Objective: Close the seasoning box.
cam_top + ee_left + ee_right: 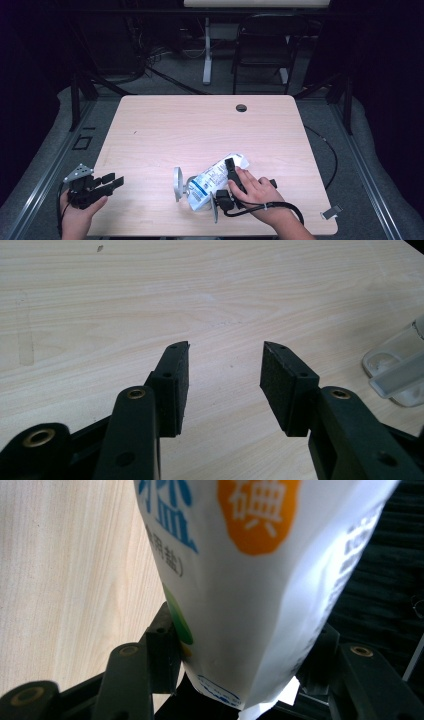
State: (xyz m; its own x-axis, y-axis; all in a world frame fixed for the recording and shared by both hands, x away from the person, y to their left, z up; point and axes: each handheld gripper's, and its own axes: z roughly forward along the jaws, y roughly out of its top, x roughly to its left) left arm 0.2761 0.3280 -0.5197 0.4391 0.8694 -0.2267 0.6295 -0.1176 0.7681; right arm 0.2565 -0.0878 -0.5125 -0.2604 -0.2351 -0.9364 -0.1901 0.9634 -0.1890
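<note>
White bag [216,176] with blue and orange print lies near the front edge of the tabletop [200,125], a little right of centre, long axis slanting from front-left to back-right. In the right gripper view the bag [250,595] sits between the two black jaws, both pads against its sides; an orange disc with a white character and blue characters are legible on its face. Right gripper [231,181] therefore grips the bag, jaws set fairly wide around it, with the person's right hand [257,192] on the body and the cable looping off toward the front-right corner.

Just left of the bag, touching or nearly so (cannot tell which), a clear, shallow container [179,184] stands on the table; the left gripper view catches it [397,372] at its right edge.

Left gripper [107,182] hangs at the front-left corner, held by the left hand [77,215], well apart from the bag. Its jaws stand wide apart over bare wood.
</note>
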